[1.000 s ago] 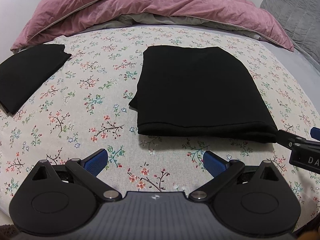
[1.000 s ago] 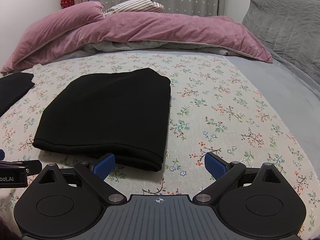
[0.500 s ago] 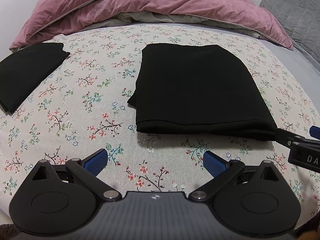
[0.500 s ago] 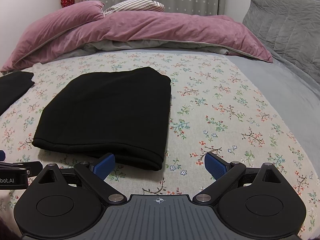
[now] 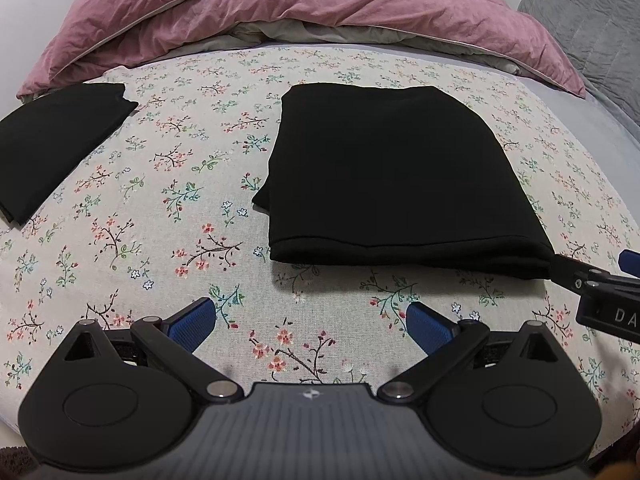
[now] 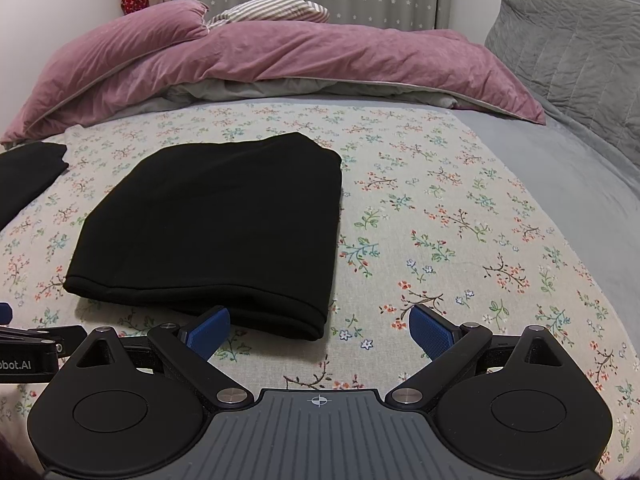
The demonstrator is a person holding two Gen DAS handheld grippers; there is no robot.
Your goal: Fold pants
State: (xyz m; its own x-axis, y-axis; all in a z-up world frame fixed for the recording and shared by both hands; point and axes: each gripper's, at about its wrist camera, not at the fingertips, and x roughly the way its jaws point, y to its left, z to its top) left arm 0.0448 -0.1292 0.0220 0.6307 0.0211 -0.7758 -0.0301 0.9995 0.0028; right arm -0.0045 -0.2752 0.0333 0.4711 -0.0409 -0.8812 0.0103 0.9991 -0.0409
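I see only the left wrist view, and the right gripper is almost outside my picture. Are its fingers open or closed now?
Observer: Open. The right gripper has its fingers spread wide, with nothing between them.
Operator: Thank you. Where does it stand in relation to the folded pants?
Observer: It faces the near right corner of the folded pants. Its left finger overlaps the near hem in the right wrist view. I cannot tell whether it touches.
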